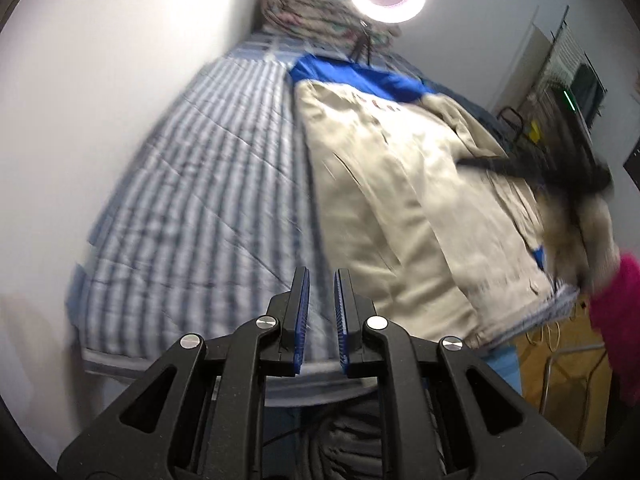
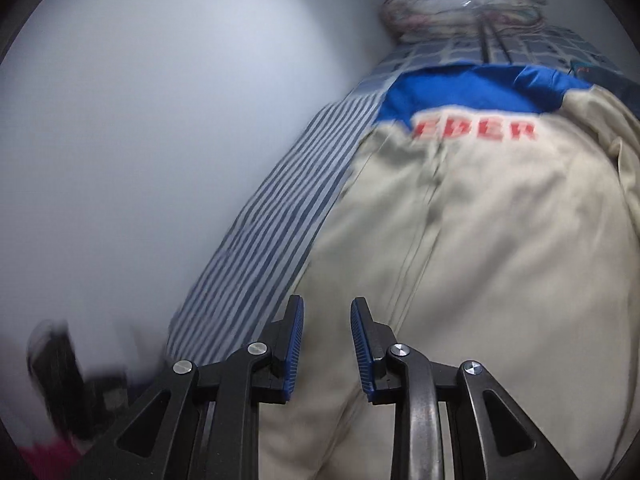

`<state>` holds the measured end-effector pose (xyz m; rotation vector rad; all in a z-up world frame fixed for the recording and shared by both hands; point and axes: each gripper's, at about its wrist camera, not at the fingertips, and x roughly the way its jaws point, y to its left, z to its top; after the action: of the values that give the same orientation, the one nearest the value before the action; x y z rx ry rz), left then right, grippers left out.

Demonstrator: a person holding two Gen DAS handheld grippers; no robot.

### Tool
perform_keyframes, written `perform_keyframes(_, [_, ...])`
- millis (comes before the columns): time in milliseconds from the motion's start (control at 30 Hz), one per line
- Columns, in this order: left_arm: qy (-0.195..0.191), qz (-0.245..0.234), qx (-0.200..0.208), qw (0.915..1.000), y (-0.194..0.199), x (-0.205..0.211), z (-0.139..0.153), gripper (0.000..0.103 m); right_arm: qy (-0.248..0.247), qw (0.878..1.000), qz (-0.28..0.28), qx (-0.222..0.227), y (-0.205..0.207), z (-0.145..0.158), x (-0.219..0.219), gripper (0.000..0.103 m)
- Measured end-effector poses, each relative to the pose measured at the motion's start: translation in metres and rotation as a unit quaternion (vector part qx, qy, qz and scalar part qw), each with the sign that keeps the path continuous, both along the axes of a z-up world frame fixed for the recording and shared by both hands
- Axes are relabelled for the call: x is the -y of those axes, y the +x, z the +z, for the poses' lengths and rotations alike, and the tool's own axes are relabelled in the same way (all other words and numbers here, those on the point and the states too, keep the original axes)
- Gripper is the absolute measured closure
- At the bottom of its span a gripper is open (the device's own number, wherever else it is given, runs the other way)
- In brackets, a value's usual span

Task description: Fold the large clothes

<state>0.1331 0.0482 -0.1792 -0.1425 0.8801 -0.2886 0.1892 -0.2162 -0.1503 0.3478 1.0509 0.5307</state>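
We hold the left claw (image 1: pixel 321 280) and right claw (image 2: pixel 327 312) apart and empty above the near edge of the striped bed (image 1: pixel 192 184), where a beige-and-blue jacket (image 2: pixel 480 220) lies spread, rolled bedding (image 1: pixel 320 12) beyond it.

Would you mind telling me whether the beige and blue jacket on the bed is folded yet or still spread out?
Mostly spread: the jacket lies full length on the striped bedding, one side flap turned over.

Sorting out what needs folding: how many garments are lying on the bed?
1: a beige jacket with a blue yoke, spread on the striped bed beside the wall. A rolled quilt sits at the far end; more may be hidden.
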Motion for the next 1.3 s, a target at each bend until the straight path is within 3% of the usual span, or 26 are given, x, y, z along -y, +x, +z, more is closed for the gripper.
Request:
perform_keyframes(267, [0.039, 0.057, 0.059, 0.9959, 0.039, -0.034, 0.052, 0.093, -0.021, 0.998, 0.045, -0.034, -0.060, -0.043, -0.041, 0.077])
perform_keyframes(433, [0.039, 0.066, 0.100, 0.9921, 0.051, -0.037, 0.094, 0.093, -0.094, 0.992, 0.070, -0.045, -0.083, -0.086, -0.065, 0.077])
perform_keyframes(533, [0.047, 0.055, 0.117, 0.9905, 0.058, -0.029, 0.113, 0.093, -0.066, 0.995, 0.050, -0.050, -0.080, -0.081, -0.055, 0.077])
perform_keyframes(633, [0.054, 0.041, 0.130, 0.9892, 0.068, -0.014, 0.127, 0.093, -0.051, 0.998, 0.031, -0.012, -0.084, -0.057, -0.038, 0.075])
perform_keyframes(767, [0.052, 0.017, 0.140, 0.9886, 0.078, 0.011, 0.142, 0.093, -0.075, 0.995, -0.021, 0.064, -0.102, -0.022, -0.002, 0.055])
perform_keyframes(900, [0.068, -0.012, 0.157, 0.9852, 0.083, 0.037, 0.153, 0.093, -0.101, 0.987, -0.083, 0.097, -0.115, -0.002, 0.044, 0.047])
perform_keyframes(967, [0.081, -0.020, 0.163, 0.9831, 0.087, 0.047, 0.155, 0.093, -0.105, 0.983, -0.116, 0.101, -0.124, 0.005, 0.069, 0.040])
perform_keyframes(1067, [0.084, -0.024, 0.164, 0.9826, 0.097, 0.057, 0.158, 0.090, -0.109, 0.974, -0.174, 0.092, -0.125, 0.011, 0.115, 0.040])
perform_keyframes(1300, [0.055, -0.057, 0.146, 0.9862, 0.095, 0.085, 0.149, 0.090, -0.126, 0.941, -0.310, 0.056, -0.153, 0.008, 0.228, 0.039])
